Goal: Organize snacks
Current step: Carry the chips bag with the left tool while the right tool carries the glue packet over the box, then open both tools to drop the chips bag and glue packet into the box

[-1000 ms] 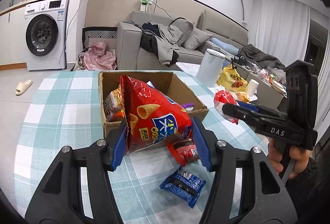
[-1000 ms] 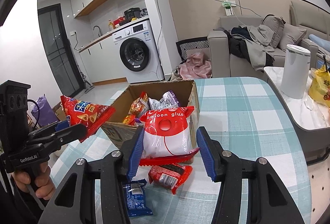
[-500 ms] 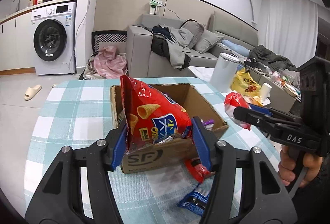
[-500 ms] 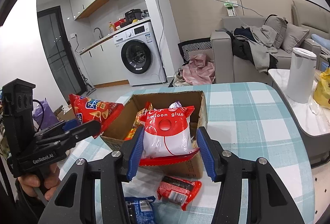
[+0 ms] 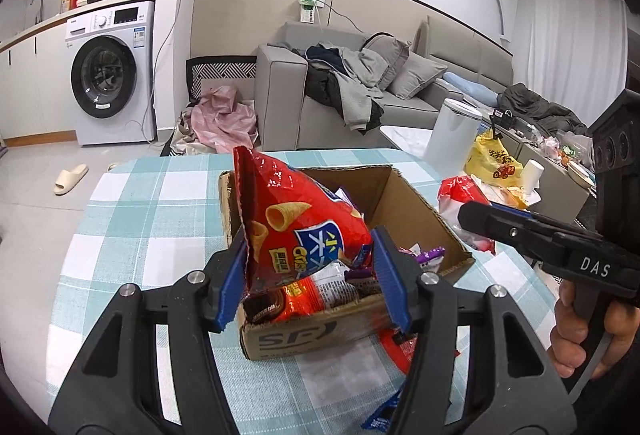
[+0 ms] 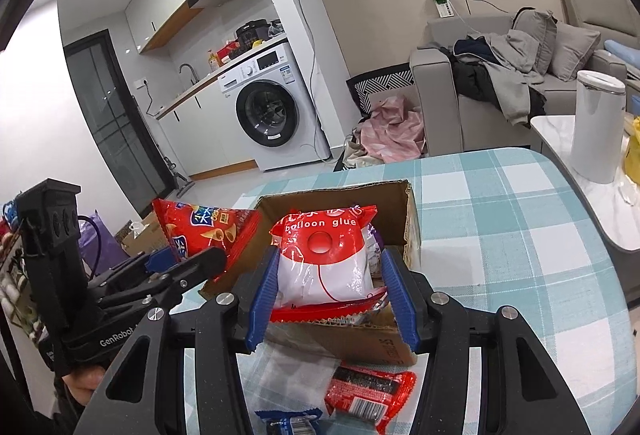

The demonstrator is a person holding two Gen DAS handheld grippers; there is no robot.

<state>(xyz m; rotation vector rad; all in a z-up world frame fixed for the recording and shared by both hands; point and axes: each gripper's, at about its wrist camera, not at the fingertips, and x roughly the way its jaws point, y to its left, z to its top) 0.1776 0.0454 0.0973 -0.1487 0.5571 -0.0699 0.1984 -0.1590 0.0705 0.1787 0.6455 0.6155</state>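
Snacks were observed in both grippers above a cardboard box (image 5: 416, 211) on the checked tablecloth (image 6: 500, 203). Nearest the right camera, a small red packet (image 6: 370, 391) and a blue packet (image 6: 290, 423) lay flat on the cloth, just before the box. The left gripper (image 5: 308, 275) was clamped on a red chip bag (image 5: 298, 223), held over the box's near edge. The right gripper (image 6: 330, 295) was clamped on a red-and-white "balloon glue" packet (image 6: 324, 259) over the box opening. Other packets were noted inside. Beyond, a sofa (image 5: 304, 107) and washing machine (image 6: 272, 115) were recorded.

2 held snack bags (image 5: 304, 231) (image 6: 324, 259), 1 box (image 6: 360, 345), 2 loose pkts (image 6: 370, 391) (image 6: 292, 423).
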